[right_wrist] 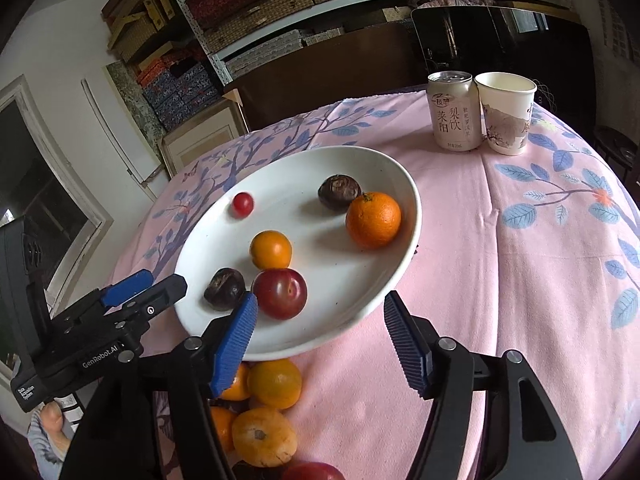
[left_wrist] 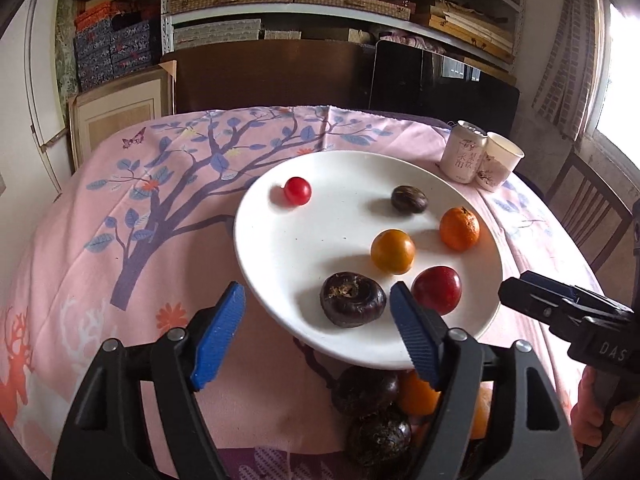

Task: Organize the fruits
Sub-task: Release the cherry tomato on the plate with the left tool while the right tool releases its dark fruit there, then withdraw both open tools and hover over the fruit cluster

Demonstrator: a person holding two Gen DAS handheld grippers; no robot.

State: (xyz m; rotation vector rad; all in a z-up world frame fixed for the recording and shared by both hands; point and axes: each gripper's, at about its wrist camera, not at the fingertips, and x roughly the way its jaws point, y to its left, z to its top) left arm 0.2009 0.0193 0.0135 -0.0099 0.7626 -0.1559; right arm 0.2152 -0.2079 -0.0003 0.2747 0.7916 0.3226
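Both tongs [left_wrist: 316, 326] [right_wrist: 318, 332] hover open-jawed over plate [left_wrist: 280, 240].

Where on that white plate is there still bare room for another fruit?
The plate is bare on its left half, between the small red tomato and the near rim. The right side is crowded: dark chestnut, red plum, yellow-orange fruit, orange. More fruit lies below the near rim.

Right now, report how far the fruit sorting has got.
Done: six fruits lie on the white plate, including a mandarin and a plum. In hand: nothing; both hand-held grippers, left and right, are open. Left: the fruit pile on the cloth.
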